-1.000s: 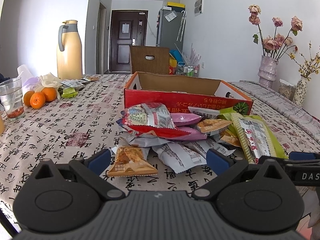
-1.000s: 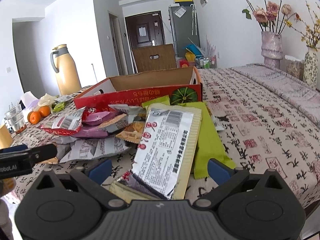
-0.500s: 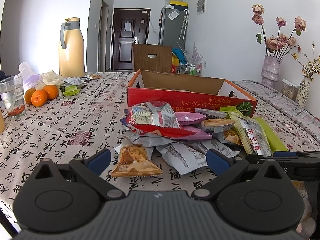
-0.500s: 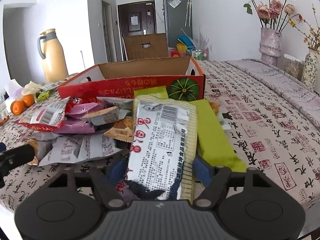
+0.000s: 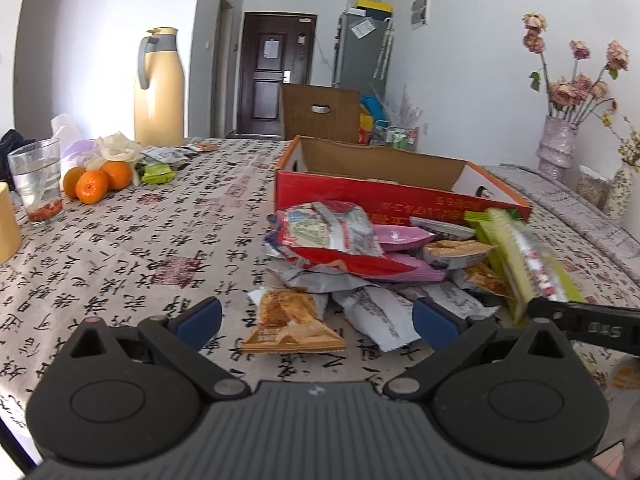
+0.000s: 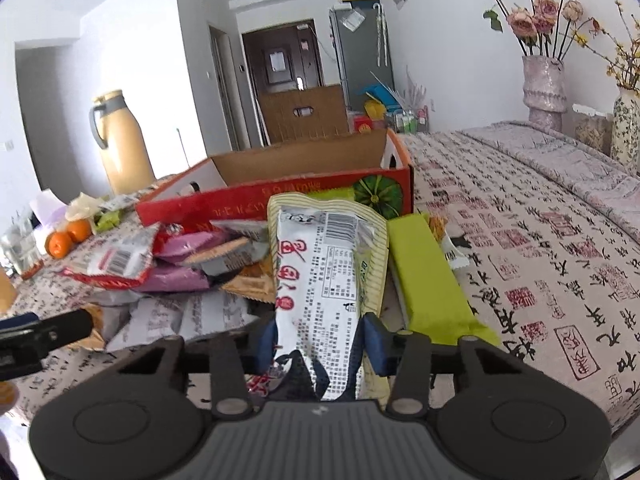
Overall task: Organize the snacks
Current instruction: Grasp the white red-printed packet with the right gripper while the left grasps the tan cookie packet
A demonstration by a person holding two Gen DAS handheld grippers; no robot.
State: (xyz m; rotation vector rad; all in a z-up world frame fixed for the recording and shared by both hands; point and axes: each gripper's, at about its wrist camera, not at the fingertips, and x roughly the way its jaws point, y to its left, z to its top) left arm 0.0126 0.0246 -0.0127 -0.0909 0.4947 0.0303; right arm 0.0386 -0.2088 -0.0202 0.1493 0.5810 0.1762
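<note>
Two grippers are at work over a cloth-covered surface (image 5: pixel 120 248) printed with black characters. The right gripper (image 6: pixel 320 344) has its blue pads (image 6: pixel 374 344) pressed against the sides of a long white-and-striped packet (image 6: pixel 324 276), whose near end sits between the fingers while the far end points toward the red box (image 6: pixel 280 196). In the left wrist view that same packet (image 5: pixel 524 256) shows at the right, blurred and tilted upward, with the right gripper's dark finger just below it.

The left gripper (image 5: pixel 316 316) is spread wide with nothing between its pads; an orange snack pouch (image 5: pixel 288 316) lies on the surface just ahead of it, in the gap between the fingers but not touched by them.

Beyond the pouch is a loose heap of snacks (image 5: pixel 352 248): a red-and-white bag on top, purple packets under it, grey-white packets at the near edge. A green packet (image 6: pixel 428 280) lies flat just right of the held one. The box, open at the top, stands right behind the heap and touches it.

Far left on the surface sit oranges (image 5: pixel 96 182), a glass (image 5: pixel 36 180) and a tall yellow flask (image 5: pixel 160 88). A vase (image 6: pixel 544 84) of roses stands at the far right.
</note>
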